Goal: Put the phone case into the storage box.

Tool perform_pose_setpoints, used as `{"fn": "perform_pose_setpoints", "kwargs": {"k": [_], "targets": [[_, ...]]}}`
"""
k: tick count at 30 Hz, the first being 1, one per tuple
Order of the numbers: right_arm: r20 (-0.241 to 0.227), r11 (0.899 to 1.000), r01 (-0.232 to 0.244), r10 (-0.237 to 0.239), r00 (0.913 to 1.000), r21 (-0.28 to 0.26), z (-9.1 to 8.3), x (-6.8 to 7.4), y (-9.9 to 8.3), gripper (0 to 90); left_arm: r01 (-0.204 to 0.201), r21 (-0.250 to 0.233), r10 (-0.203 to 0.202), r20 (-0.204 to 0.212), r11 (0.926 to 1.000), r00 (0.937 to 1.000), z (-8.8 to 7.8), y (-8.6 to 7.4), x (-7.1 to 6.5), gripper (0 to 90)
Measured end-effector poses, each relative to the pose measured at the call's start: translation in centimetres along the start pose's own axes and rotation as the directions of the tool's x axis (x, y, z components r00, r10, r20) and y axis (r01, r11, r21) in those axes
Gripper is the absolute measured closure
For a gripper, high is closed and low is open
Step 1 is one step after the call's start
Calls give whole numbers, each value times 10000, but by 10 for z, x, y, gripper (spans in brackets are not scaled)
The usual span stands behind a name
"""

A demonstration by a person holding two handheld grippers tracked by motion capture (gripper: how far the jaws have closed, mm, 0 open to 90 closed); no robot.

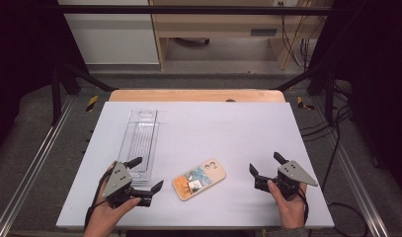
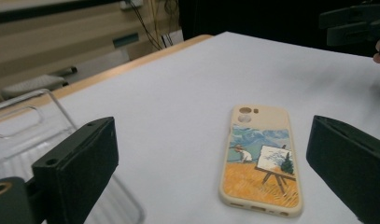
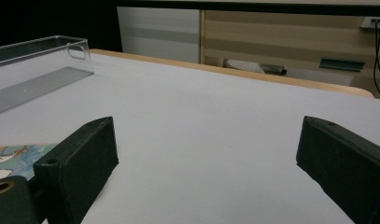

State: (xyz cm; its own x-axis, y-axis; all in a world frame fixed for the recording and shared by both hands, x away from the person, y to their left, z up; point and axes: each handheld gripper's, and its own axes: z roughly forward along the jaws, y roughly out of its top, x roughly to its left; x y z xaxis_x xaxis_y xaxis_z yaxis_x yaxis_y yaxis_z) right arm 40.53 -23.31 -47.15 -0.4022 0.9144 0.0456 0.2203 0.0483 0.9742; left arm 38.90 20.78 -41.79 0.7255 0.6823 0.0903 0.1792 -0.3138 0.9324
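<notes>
A phone case with a painted field and easel scene lies flat on the white table, near the front middle. In the left gripper view the phone case lies ahead between the wide-apart jaws. My left gripper stands open at the case's left, held by a hand, with nothing in it. My right gripper is open too, to the right of the case and apart from it. The right gripper view catches a corner of the phone case at its left edge.
A clear plastic tray lies lengthwise on the table's left half, just beyond my left gripper; the clear plastic tray and clear plastic tray show in both gripper views. A wooden table edge runs along the back. Cables hang at the right.
</notes>
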Motion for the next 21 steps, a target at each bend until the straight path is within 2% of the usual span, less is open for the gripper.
{"fn": "perform_pose_setpoints", "kwargs": {"k": [1,2,4,6,7,8,10,12,14,16,18,21], "targets": [[-16,10000,3,-3,10000,-4,0,0,0,57,57,72,-58,116,10000,9999,6,1,-4,30],[20,10000,67,-67,10000,-16,-1,0,0,57,-196,500,181,285,9986,9994,18,3,-12,33],[29,10000,59,-59,10000,-31,-1,0,0,58,-300,900,246,610,9955,9978,30,5,-19,35],[-104,9999,8,-10,9999,-157,-2,-1,0,56,-544,1188,434,932,9914,9947,42,8,-25,35],[-112,9998,30,-32,9999,-198,-2,-1,0,55,-544,1188,434,932,9914,9947,42,8,-25,34],[-96,9997,37,-40,9999,-250,-3,-1,1,55,-935,1610,786,965,9825,9922,52,11,-29,35],[-82,9995,-8,5,10000,-310,-4,-1,1,54,-1185,1935,981,1120,9739,9889,61,12,-33,36],[-101,9996,3,-6,9999,-280,-4,-2,0,54,-1424,2162,1169,1266,9659,9850,68,12,-36,36],[-86,9998,1,-3,10000,-220,-2,-1,-1,54,-1482,2372,1173,1396,9601,9832,72,11,-36,36],[-139,9998,-87,84,9999,-192,-2,0,-2,55,-1335,2418,1033,1339,9611,9856,73,11,-33,36],[-195,9998,-46,43,9998,-168,-1,1,-3,55,-1251,2571,913,1394,9583,9860,75,11,-31,37],[-201,10000,52,-53,9998,-80,0,2,-4,54,-1613,2832,1178,1643,9454,9793,79,11,-33,35]]}}
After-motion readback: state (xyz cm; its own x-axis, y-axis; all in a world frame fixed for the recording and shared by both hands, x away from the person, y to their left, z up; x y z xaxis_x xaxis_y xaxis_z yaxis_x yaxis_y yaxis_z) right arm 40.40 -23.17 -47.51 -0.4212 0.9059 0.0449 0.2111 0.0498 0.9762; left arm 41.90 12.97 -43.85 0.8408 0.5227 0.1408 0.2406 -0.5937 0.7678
